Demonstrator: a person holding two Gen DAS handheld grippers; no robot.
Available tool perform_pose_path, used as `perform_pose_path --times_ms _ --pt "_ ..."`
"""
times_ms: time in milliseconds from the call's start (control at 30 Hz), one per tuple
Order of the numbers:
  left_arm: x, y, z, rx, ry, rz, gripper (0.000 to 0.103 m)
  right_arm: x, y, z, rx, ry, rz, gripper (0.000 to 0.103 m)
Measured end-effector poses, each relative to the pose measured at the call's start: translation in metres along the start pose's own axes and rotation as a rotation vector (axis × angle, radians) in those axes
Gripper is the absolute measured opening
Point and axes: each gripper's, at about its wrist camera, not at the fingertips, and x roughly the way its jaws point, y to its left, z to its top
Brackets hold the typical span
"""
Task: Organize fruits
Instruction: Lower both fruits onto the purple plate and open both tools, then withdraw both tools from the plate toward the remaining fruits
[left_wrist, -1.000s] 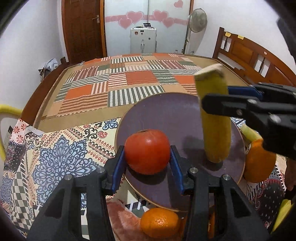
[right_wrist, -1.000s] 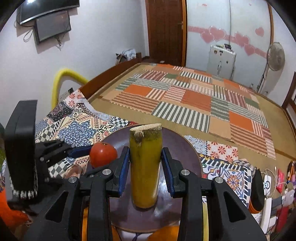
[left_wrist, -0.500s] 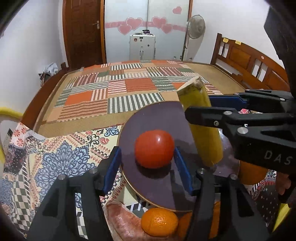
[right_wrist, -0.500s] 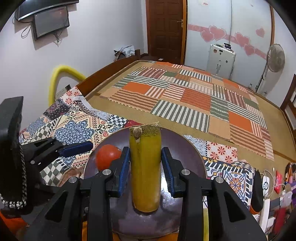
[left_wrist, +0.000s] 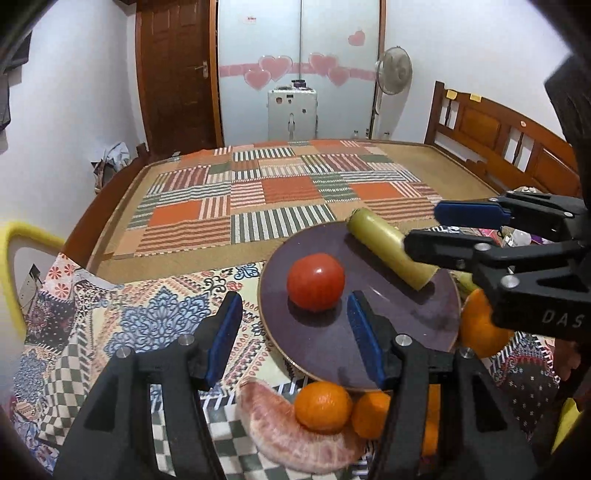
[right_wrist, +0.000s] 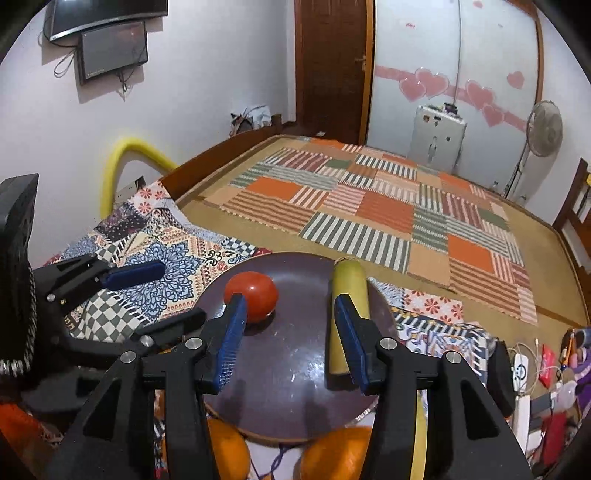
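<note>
We saw a glossy round tomato (left_wrist: 316, 281) and a smooth yellow-green cylinder (left_wrist: 391, 250) lying on the dark round plate (left_wrist: 406, 317). Both the left tongs (left_wrist: 293, 338) and the right tongs (right_wrist: 288, 338) stood open, the right having just widened, gripping nothing. Only the left view showed a pink fruit wedge (left_wrist: 291, 432).

I see even, soft indoor light; a glare spot on the tomato (left_wrist: 316, 282), faint shadows on the plate (right_wrist: 295, 369), bowed, dark-vignetted fisheye edges.

Left wrist view sat low and close behind the left hand-held gripper (left_wrist: 293, 334), angled down across the purple plate (left_wrist: 413, 314) toward the bed (left_wrist: 273, 192) and wardrobe doors. Right wrist view did likewise from the plate's (right_wrist: 291, 365) other side, facing the far door. Both shared plate, tomato (left_wrist: 316, 281) (right_wrist: 255, 295), bed, and each other's gripper.
</note>
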Motion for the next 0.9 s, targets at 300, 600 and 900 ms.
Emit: perform_pose_path --times_ms 300,600,900 --pt "-0.037 -0.004 -0.011 0.018 -0.037 0.012 0.06 -0.046 -0.011 -0.019 0.034 -0.081 -0.04 0.052" --pt "-0.064 -0.012 -0.04 0.036 -0.03 0.011 0.067 -0.071 -0.009 -0.058 0.047 -0.11 -0.074 0.056" --pt "-0.059 -0.013 -0.086 -0.005 0.034 0.005 0.074 -0.075 0.002 -0.097 0.071 -0.115 -0.034 0.061"
